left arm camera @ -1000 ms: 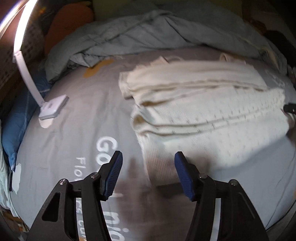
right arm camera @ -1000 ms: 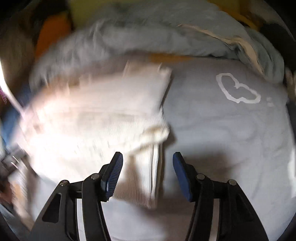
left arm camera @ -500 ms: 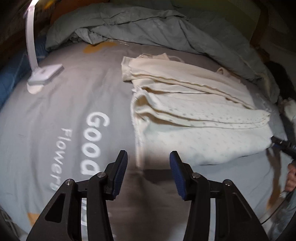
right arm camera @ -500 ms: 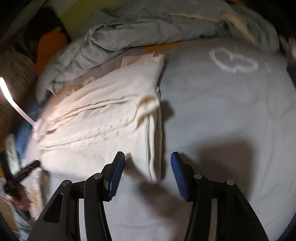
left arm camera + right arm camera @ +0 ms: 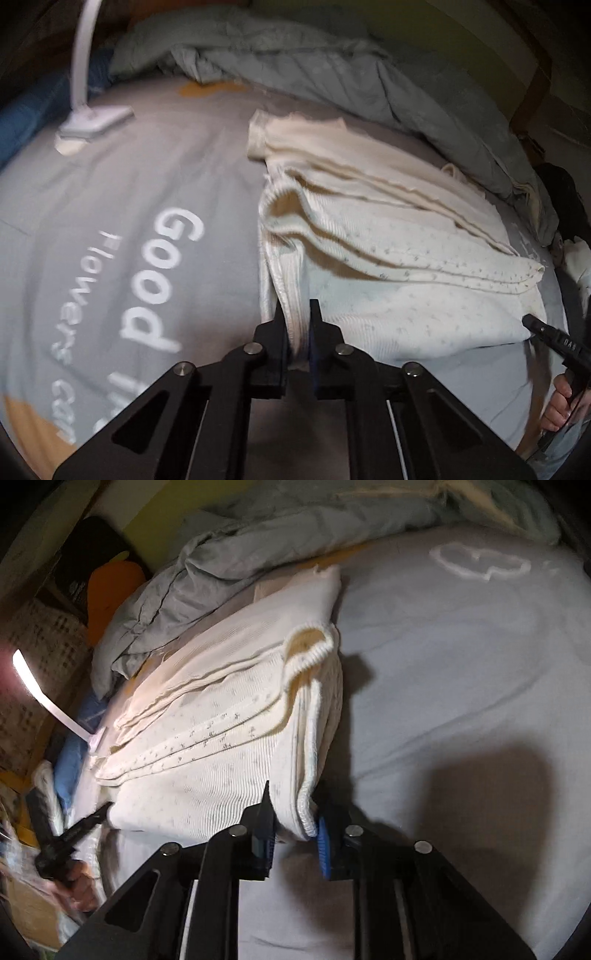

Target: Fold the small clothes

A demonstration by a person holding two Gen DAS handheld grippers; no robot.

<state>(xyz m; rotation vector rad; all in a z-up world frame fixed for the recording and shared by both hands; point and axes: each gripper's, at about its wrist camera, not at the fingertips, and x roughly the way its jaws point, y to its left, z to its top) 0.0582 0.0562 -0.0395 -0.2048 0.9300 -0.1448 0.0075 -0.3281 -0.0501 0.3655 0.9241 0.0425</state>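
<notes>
Folded garment (image 5: 388, 258) on bedsheet (image 5: 110, 221), crumpled duvet (image 5: 332, 74) behind, lamp (image 5: 92, 118) far left.

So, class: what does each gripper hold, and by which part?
Both hold the cream garment: left gripper at its near left corner hem, right gripper at its near right.

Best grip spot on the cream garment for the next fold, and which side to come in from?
Grip the cream garment at its two near corners, coming in low from the near edge. The ribbed hems lie stacked and overhang there, so fingers can slide around all layers. The left gripper and right gripper are shut on those corners.
</notes>
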